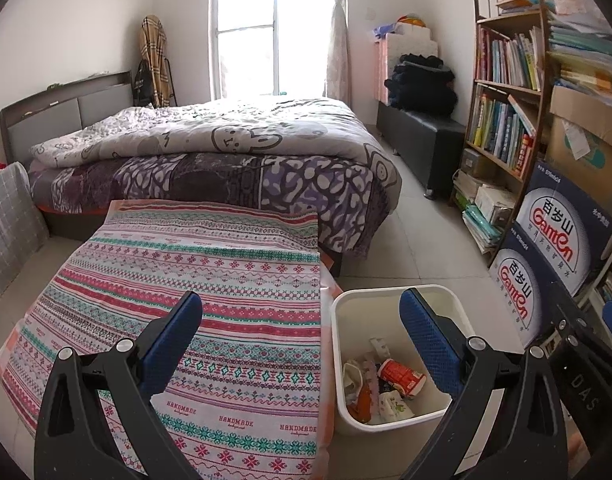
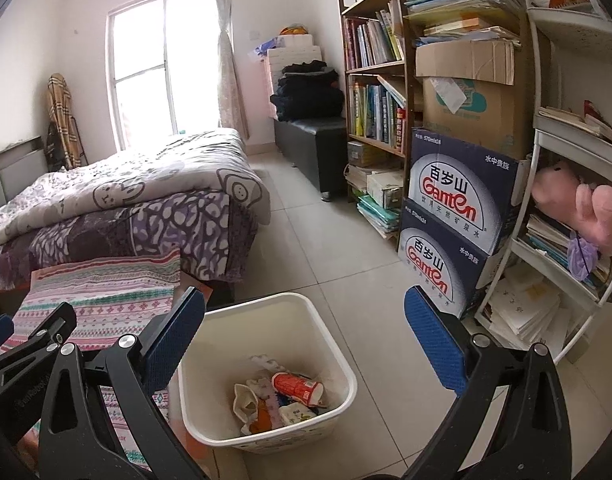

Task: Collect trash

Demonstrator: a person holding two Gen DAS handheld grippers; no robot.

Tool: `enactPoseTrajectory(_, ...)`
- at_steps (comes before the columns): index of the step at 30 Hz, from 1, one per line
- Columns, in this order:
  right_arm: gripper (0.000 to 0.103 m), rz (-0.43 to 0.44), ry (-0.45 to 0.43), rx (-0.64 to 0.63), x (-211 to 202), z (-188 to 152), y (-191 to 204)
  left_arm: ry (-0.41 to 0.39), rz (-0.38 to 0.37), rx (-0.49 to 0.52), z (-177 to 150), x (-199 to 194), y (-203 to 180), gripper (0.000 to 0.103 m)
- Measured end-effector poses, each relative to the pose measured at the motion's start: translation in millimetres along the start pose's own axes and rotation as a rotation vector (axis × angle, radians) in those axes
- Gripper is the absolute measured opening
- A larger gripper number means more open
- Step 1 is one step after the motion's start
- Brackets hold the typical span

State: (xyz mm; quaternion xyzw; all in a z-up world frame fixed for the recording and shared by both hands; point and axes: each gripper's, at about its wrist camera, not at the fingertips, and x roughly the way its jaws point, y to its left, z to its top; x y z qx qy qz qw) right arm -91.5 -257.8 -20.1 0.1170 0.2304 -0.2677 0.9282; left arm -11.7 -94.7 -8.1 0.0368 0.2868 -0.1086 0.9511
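Note:
A white plastic bin (image 1: 347, 312) stands on the tiled floor beside a table with a patterned cloth (image 1: 210, 280); it also shows in the right wrist view (image 2: 329, 344). Inside lie several pieces of trash, among them a red cup (image 1: 399, 374) (image 2: 296, 388) and crumpled wrappers (image 2: 246, 400). My left gripper (image 1: 302, 320) is open and empty, above the cloth's right edge and the bin. My right gripper (image 2: 306, 320) is open and empty, above the bin. The left gripper's body (image 2: 30, 340) shows at the left of the right wrist view.
A bed (image 1: 226, 152) with a grey quilt stands behind the table. A bookshelf (image 2: 377, 80), stacked Ganten water boxes (image 2: 457, 208) and a white rack (image 2: 565, 240) line the right wall. A black bench (image 2: 313, 140) sits near the window.

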Motion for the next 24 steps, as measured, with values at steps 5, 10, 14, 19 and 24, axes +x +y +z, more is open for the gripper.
enactPoseTrajectory(5,0.096,-0.003,-0.007,-0.003,-1.3,0.0,2.7,-0.005,-0.001,-0.007,0.2,-0.3,3.0,0.096)
enactPoseTrajectory(10,0.096,-0.002,-0.003,-0.001,-1.5,-0.7,2.6,-0.007,-0.005,-0.008,-0.3,-1.3,5.2,0.096)
enactPoseTrajectory(14,0.096,-0.001,-0.003,-0.002,-1.1,-1.4,2.3,-0.009,-0.007,-0.010,0.5,-1.9,5.3,0.096)
enactPoseTrajectory(19,0.096,-0.001,-0.003,0.000,-1.1,-1.1,2.2,-0.015,-0.010,-0.021,2.9,-3.9,6.8,0.096)
enactPoseTrajectory(24,0.096,0.000,-0.002,-0.001,-0.8,-1.5,3.3,-0.007,-0.025,-0.042,4.3,-3.1,9.8,0.096)
